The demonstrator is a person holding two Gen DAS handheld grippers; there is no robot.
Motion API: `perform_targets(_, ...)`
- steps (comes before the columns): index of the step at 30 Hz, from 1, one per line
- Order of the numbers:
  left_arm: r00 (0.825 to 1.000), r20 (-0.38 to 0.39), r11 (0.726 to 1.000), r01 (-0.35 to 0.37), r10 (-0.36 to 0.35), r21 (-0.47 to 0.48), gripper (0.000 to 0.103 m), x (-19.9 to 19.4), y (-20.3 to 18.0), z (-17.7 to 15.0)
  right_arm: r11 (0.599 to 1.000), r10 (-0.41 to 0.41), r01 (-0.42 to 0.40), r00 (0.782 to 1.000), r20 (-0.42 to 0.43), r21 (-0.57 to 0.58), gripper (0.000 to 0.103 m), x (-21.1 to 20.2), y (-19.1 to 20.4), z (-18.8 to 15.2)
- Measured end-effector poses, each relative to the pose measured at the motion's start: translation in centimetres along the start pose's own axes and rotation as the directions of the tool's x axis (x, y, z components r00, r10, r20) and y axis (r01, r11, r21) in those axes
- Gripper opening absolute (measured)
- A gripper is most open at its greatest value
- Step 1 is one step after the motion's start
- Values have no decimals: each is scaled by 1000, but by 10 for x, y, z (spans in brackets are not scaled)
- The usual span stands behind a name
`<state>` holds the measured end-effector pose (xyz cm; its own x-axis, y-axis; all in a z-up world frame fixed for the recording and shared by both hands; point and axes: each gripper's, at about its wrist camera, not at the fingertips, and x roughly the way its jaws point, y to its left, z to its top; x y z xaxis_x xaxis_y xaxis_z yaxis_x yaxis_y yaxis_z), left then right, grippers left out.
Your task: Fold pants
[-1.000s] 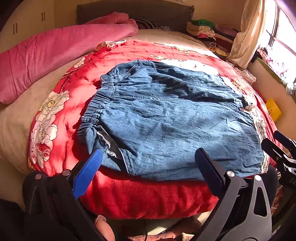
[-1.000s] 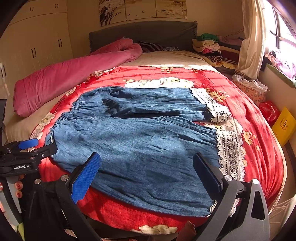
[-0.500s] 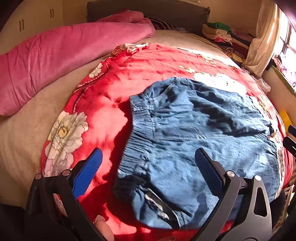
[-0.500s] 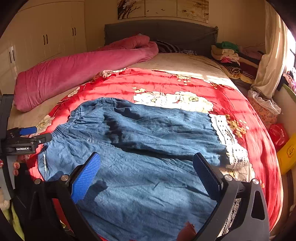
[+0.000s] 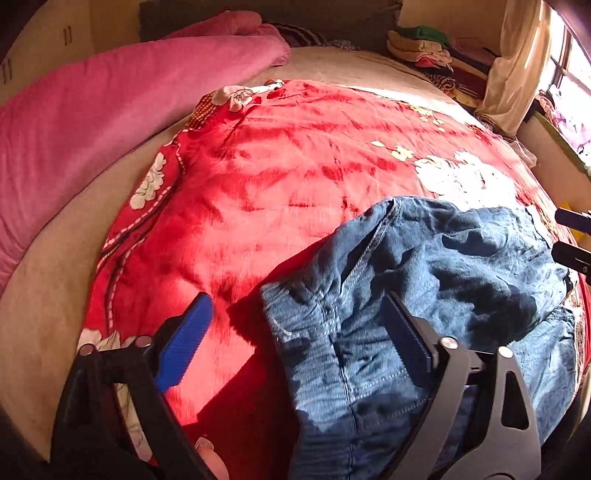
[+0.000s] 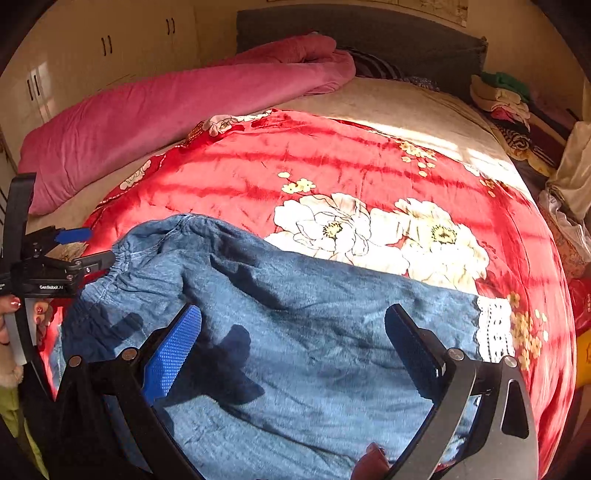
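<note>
Blue denim pants [image 6: 303,332] with white lace cuffs [image 6: 493,328] lie spread on a red floral quilt [image 6: 351,158]. In the left wrist view the elastic waistband end of the pants [image 5: 388,325] lies under my left gripper [image 5: 295,317], which is open, its right finger over the denim and its left finger over the quilt. My right gripper [image 6: 291,332] is open and empty above the middle of the pants. The left gripper also shows in the right wrist view [image 6: 88,247] at the waistband.
A pink rolled duvet [image 6: 166,110] lies along the left of the bed. Stacked folded clothes [image 6: 498,96] sit at the far right by the dark headboard [image 6: 369,33]. A wardrobe [image 6: 92,55] stands at the left. A curtain and a window [image 5: 517,66] are at the right.
Both grippers have moved forward and lower over the bed. The left one now sits over the waistband, the right one over the middle of the pants. Both stay open.
</note>
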<state>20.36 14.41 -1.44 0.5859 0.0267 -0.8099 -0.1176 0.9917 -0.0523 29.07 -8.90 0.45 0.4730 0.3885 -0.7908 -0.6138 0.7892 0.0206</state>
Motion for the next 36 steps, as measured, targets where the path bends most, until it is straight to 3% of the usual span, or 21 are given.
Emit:
perform_targets(3, 999, -35, 998, 29, -27, 56, 73, 24, -6, 11, 999, 28, -29, 999, -34, -20, 99, 23, -1, 15)
perform_targets(5, 998, -57, 994, 33, -28, 103, 55, 38, -11, 14, 998, 44, -46, 997, -58, -36, 99, 38, -1, 23)
perform_targets(7, 994, -76, 989, 83, -73, 126, 29, 49, -14, 14, 997, 54, -58, 995, -86, -47, 99, 51, 0, 30)
perform_targets(10, 993, -68, 983, 106, -96, 151, 8, 54, -16, 15, 995, 53, -63, 991, -122, -83, 99, 71, 6, 39)
perform_targets(11, 992, -60, 983, 120, -112, 141, 6, 52, -14, 17, 992, 62, -76, 989, -137, -100, 99, 77, 9, 42)
perform_targets(17, 982, 24, 978, 183, -186, 98, 3, 29, -3, 23, 981, 61, -97, 976, -207, -168, 97, 112, 19, 51)
perform_targets(18, 982, 30, 978, 184, -187, 99, 3, 25, -3, 24, 978, 63, -104, 974, -218, -178, 82, 117, 21, 50)
perform_targets(19, 980, 35, 976, 192, -196, 101, 3, 22, -2, 23, 977, 69, -113, 971, -230, -181, 59, 121, 23, 48)
perform_targets(20, 979, 44, 976, 194, -200, 102, 3, 19, -2, 23, 976, 93, -137, 966, -242, -171, 52, 122, 24, 45)
perform_targets(22, 980, 57, 976, 185, -192, 115, 3, 13, -3, 22, 974, 134, -174, 960, -248, -146, 25, 118, 26, 40)
perform_targets(25, 978, 65, 975, 189, -198, 118, 3, 7, -2, 20, 982, 155, -173, 966, -207, -75, 8, 98, 17, 36)
perform_targets(31, 966, 118, 967, 214, -230, 135, 3, -19, -5, 11, 983, 166, -168, 986, -32, -73, 6, 15, 20, 18)
perform_targets(36, 946, 192, 953, 220, -260, 207, 3, -61, -17, -8, 980, 185, -178, 980, 67, -93, 6, -48, 39, -11)
